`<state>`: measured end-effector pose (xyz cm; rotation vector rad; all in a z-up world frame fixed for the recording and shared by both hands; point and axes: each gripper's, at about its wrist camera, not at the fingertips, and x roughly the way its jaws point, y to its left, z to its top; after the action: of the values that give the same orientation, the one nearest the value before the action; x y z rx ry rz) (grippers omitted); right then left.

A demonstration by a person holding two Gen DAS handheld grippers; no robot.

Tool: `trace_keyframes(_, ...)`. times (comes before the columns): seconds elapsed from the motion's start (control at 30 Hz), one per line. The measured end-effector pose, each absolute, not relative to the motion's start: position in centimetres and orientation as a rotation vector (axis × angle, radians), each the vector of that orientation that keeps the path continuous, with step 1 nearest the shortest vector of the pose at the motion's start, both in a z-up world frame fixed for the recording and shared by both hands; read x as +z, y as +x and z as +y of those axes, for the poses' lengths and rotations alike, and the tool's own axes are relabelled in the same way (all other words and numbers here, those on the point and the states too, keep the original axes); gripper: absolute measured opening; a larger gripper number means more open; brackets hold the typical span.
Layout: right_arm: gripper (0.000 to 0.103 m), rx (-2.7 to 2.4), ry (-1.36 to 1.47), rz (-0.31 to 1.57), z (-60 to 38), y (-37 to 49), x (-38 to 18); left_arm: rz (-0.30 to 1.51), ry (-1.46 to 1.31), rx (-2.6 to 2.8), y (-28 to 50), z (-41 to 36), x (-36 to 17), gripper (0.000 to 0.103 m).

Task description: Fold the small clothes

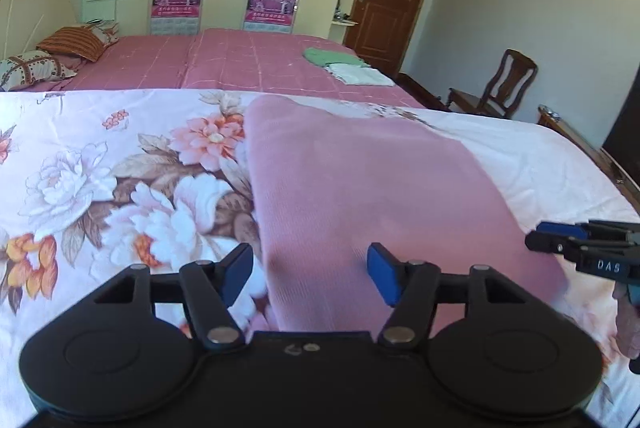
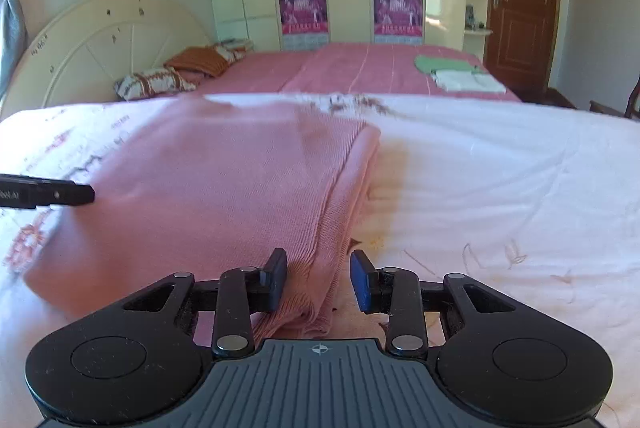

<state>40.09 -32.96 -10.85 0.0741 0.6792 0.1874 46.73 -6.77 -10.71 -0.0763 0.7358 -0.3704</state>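
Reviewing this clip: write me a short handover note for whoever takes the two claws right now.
Left claw: open, empty, at the near left edge of the pink knit garment.
Right claw: open, straddling the garment's near right folded edge, not gripping.
Garment lies on the floral sheet, already folded lengthwise into layers.
Green and white pieces lie together on the far bed.
Left: probably a final cross fold, then set it aside.

The matte black plastic left claw (image 1: pixel 310 276) has blue pads, silver pivot screws and round housings; the matching right claw (image 2: pixel 319 280) has a ribbed grey base.
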Motion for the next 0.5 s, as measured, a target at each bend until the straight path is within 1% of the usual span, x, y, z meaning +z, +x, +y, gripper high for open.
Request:
trace_keyframes(0.07, 0.034, 0.218, 0.076, 0.646, -32.8, 38.5, -9.9, 0.769, -0.054, -0.361, 45.3, -6.9, -11.5, 0.061)
trace_keyframes(0.13, 0.034, 0.232, 0.079, 0.653, -32.6, 37.5, -9.8, 0.817, -0.059, -0.342, 44.4, -6.7, -13.1, 0.062)
trace_keyframes(0.23, 0.033, 0.196, 0.038, 0.762, -32.0, 37.7, -11.6, 0.815, -0.095, -0.326, 43.2, -5.9, -13.7, 0.064)
trace_keyframes(0.27, 0.034, 0.193, 0.037, 0.798, -31.9, 37.8, -12.4, 0.815, -0.094, -0.325, 42.9, -5.8, -13.5, 0.063)
trace_keyframes(0.3, 0.034, 0.193, 0.062, 0.790, -32.1, 37.7, -12.5, 0.814, -0.103, -0.328, 42.6, -5.5, -13.1, 0.062)
trace_keyframes(0.33, 0.034, 0.189, 0.075, 0.790, -32.2, 37.7, -12.3, 0.805, -0.118, -0.330, 42.5, -5.2, -12.7, 0.064)
trace_keyframes(0.37, 0.034, 0.179, 0.097, 0.775, -32.5, 37.4, -11.7, 0.781, -0.134, -0.332, 42.4, -4.7, -12.1, 0.074)
trace_keyframes(0.4, 0.034, 0.171, 0.140, 0.749, -33.0, 37.1, -11.1, 0.757, -0.143, -0.319, 42.6, -4.3, -11.5, 0.081)
trace_keyframes(0.43, 0.043, 0.165, 0.200, 0.730, -33.7, 37.0, -10.6, 0.734, -0.157, -0.300, 43.0, -3.9, -11.0, 0.087)
trace_keyframes(0.47, 0.064, 0.156, 0.259, 0.721, -34.5, 37.4, -10.3, 0.729, -0.180, -0.297, 43.7, -3.5, -10.6, 0.087)
trace_keyframes(0.5, 0.070, 0.151, 0.341, 0.716, -35.6, 38.0, -10.1, 0.737, -0.210, -0.309, 44.7, -3.3, -10.2, 0.087)
